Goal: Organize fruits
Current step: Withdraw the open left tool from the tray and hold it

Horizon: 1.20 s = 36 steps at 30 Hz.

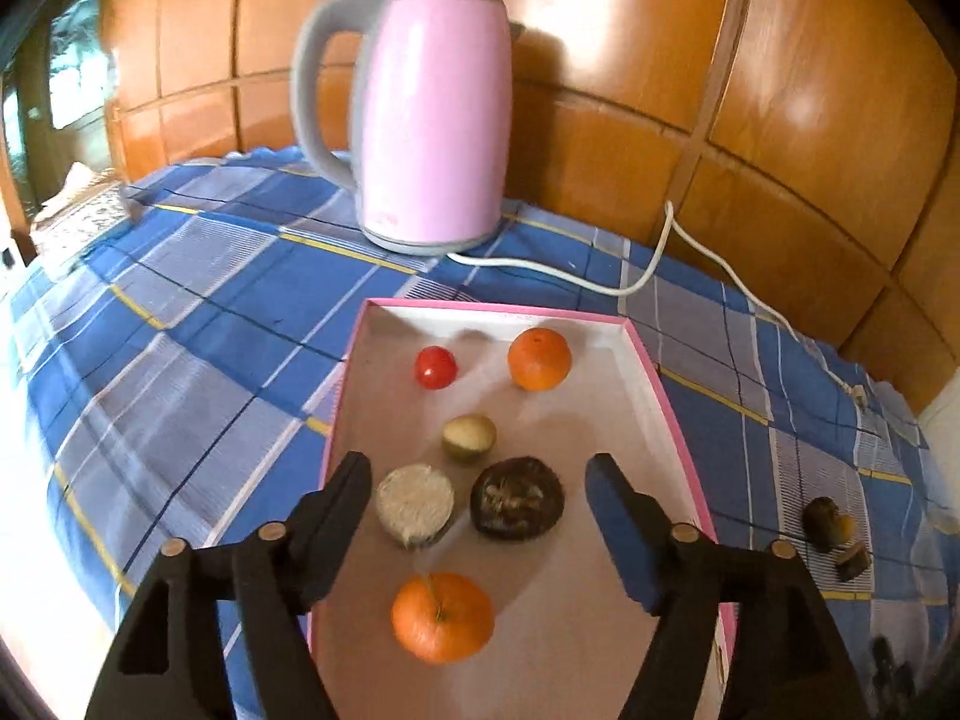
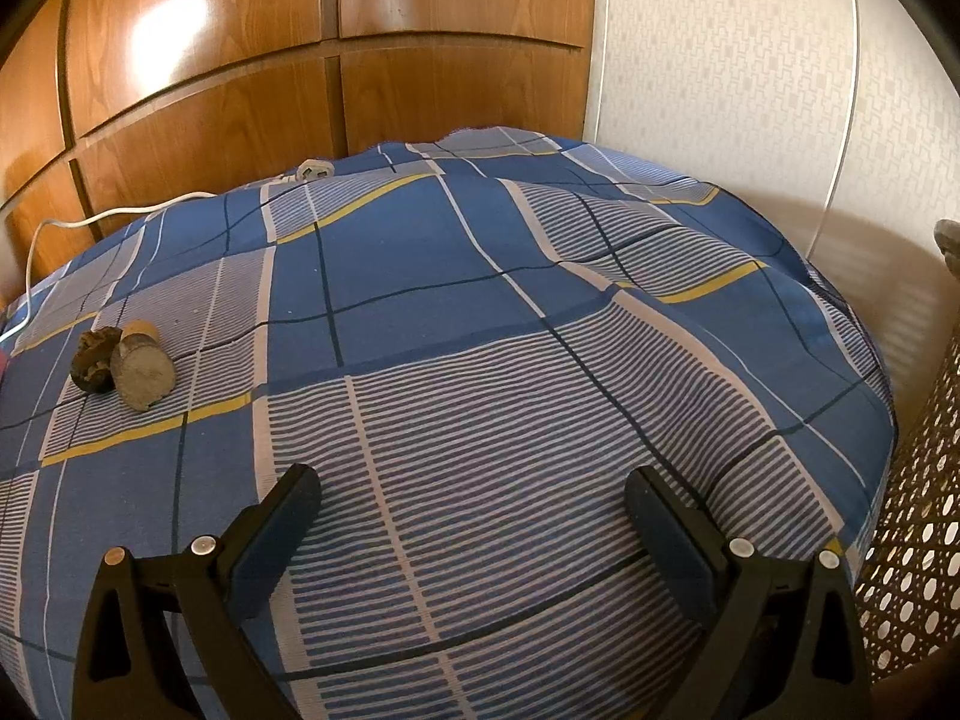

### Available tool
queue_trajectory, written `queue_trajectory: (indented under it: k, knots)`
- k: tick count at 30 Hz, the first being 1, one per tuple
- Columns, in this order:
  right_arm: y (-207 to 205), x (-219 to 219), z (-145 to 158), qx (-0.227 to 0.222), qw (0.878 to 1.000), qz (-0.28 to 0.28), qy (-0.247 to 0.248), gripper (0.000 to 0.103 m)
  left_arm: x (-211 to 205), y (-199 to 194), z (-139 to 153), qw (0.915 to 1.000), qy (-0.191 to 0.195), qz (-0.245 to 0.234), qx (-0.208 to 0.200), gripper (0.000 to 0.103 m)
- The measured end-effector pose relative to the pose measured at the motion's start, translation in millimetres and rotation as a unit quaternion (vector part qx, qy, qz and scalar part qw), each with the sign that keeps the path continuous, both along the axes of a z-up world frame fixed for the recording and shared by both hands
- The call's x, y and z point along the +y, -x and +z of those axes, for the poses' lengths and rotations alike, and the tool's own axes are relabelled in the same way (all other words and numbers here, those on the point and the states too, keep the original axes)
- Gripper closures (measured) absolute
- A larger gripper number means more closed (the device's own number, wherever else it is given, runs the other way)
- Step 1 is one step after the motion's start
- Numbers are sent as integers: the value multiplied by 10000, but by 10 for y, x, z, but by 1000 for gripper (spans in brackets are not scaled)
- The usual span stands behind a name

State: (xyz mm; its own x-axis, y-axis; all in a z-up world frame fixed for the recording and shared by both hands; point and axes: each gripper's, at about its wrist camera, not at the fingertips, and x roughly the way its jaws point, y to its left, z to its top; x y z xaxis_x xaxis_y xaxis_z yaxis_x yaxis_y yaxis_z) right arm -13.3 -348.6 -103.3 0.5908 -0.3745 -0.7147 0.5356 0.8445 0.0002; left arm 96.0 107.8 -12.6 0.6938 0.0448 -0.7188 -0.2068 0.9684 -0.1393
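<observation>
Right gripper (image 2: 474, 516), jaws spread wide and empty, hangs over bare cloth (image 2: 480, 360); two stray fruit pieces (image 2: 123, 367) lie touching, far to its left. Left gripper (image 1: 480, 498), equally wide and empty, hovers above the tray (image 1: 660, 396).

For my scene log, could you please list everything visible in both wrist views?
pink-rimmed shallow cardboard tray: one, on the cloth
round orange fruits: two, far right and near middle of tray
small red tomato: one, far left of tray
greenish cut fruit: one, tray centre
pale-topped cut piece: one, tray
dark brown cut fruit: one, tray
dark and pale pieces: two, touching, on cloth outside tray
pink electric kettle: one, behind tray
white cord: one, trailing right
blue checked cloth: one
left gripper: fingers open over tray
right gripper: fingers open over cloth
</observation>
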Motion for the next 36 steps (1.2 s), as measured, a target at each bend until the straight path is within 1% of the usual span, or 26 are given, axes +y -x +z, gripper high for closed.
queue_trajectory:
  k: [3, 5, 7, 12, 14, 23, 36]
  knots:
    - [-1, 0, 3, -3, 10000, 1, -1, 0, 2, 169, 27, 9998, -26, 181, -80, 23]
    - [0, 0, 2, -1, 10000, -2, -1, 0, 4, 277, 24, 9994, -59, 311, -121, 17]
    - [3, -1, 3, -1, 10000, -2, -1, 0, 4, 380, 4, 9991, -65, 396, -136, 13]
    - [-3, 4, 5, 0, 10000, -3, -1, 0, 14, 569, -107, 9986, 10, 522, -1, 12]
    - [-3, 6, 6, 3, 10000, -5, 4, 0, 15, 648, -143, 9984, 14, 559, 12, 8]
    - [3, 9, 6, 19, 10000, -13, 13, 0, 8, 862, -254, 9986, -4, 529, 62, 8]
    - [-22, 14, 13, 126, 9999, -58, 3, 0, -39, 905, -319, 9993, 7, 350, 87, 8]
